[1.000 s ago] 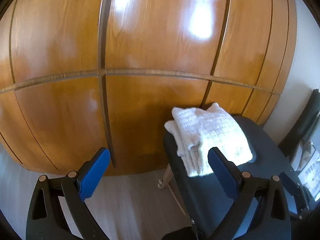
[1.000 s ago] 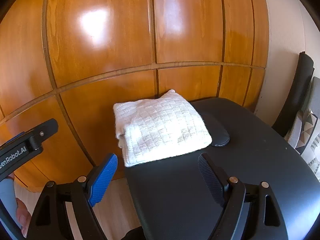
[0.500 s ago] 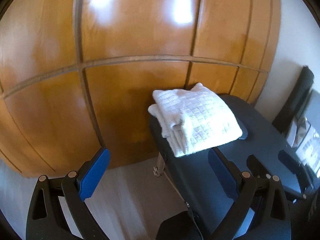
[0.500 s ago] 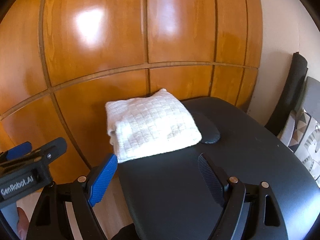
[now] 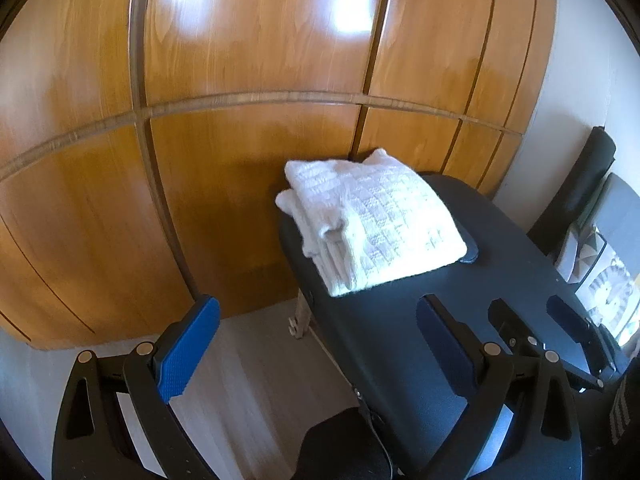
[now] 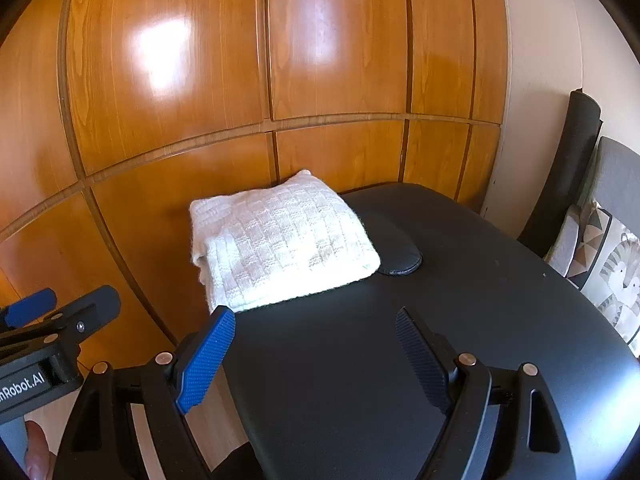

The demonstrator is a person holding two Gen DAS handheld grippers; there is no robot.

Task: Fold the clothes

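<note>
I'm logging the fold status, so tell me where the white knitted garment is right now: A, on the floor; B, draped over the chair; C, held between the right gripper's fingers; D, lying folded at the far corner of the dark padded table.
D: the white knitted garment lies folded on the dark padded table, with both grippers open and clear of it.

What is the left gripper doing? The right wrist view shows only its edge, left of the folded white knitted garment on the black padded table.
Observer: The left gripper is open and empty, one blue pad over pale floor, the other over the black padded table.
Operator: Touching the garment?
Observer: No; the folded white knitted garment lies apart, ahead of it.
Operator: Anything under the table?
Observer: A light wooden leg shows beneath its edge.
</note>
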